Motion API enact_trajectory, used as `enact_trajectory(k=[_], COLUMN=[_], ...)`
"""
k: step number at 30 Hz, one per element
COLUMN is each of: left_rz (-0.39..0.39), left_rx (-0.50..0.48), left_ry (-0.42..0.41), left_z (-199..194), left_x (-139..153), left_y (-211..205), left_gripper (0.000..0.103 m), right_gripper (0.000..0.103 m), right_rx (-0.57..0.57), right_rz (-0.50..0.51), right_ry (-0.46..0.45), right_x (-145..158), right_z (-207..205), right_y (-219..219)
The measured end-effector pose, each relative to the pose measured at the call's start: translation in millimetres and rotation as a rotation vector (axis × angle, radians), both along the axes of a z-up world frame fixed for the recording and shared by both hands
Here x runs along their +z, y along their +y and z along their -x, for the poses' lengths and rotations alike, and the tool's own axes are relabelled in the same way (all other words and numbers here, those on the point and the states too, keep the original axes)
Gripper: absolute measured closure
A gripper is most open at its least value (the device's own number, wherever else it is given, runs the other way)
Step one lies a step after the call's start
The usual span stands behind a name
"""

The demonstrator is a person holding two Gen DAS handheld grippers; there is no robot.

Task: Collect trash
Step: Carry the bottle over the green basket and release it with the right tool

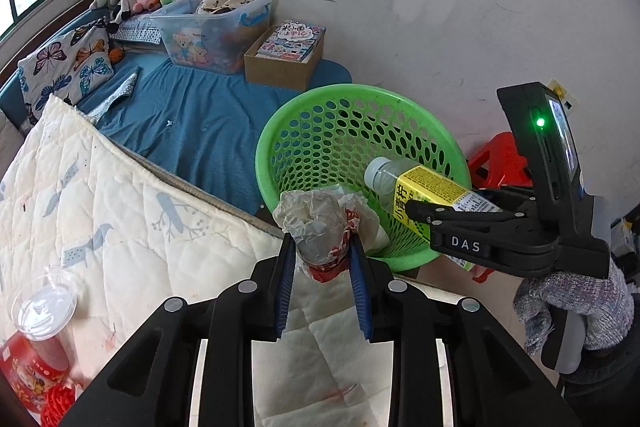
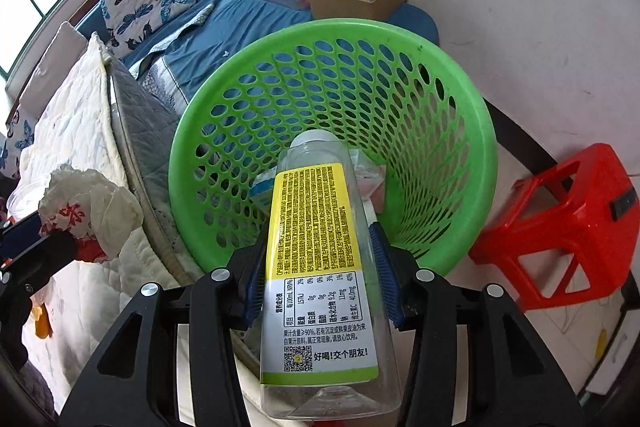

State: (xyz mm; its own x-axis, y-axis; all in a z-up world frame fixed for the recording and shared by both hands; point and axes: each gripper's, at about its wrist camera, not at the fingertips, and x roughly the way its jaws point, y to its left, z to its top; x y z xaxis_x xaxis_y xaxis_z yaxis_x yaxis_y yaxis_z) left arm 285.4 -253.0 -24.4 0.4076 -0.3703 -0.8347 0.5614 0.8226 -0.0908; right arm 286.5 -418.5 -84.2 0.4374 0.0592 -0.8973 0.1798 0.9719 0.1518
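My left gripper [image 1: 322, 247] is shut on a crumpled white and red paper wrapper [image 1: 320, 223], held over the bed's edge just before the green mesh basket [image 1: 304, 123]. My right gripper [image 2: 318, 251] is shut on an empty clear plastic bottle [image 2: 316, 227] with a yellow label, cap end pointing into the green basket [image 2: 472, 99]. The bottle [image 1: 424, 191] and right gripper [image 1: 416, 209] also show in the left wrist view above the basket's rim. The wrapper [image 2: 88, 203] shows at left in the right wrist view. Some pale trash lies inside the basket.
A white quilt [image 1: 100, 211] covers the bed's near part, with a blue sheet [image 1: 192, 115] behind. A clear cup with red base [image 1: 40, 323] stands on the quilt. A red stool [image 2: 572, 219] stands right of the basket. A clear bin [image 1: 216, 27] and cardboard box [image 1: 284, 59] sit by the wall.
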Motion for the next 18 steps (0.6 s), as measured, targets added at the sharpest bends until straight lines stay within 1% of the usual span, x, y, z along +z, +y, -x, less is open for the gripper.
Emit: enact_trajectory(k=[5, 11, 18], left_rz=[0.005, 0.001, 0.000], left_rx=[-0.002, -0.006, -0.014], left_ry=[0.006, 0.019, 0.024], left_z=[-4, -7, -11], left_x=[0, -5, -7], left_y=[-4, -9, -17], left_gripper=[0.077, 0.077, 0.077], right_gripper=[0.054, 0.053, 0.052], right_rx=[-0.008, -0.008, -0.009], right_rz=[-0.021, -0.021, -0.021], right_ry=[0.003, 0.007, -0.022], right_x=[-2, -6, 2], right_z=[-2, -1, 1], right_y=[-3, -2, -5])
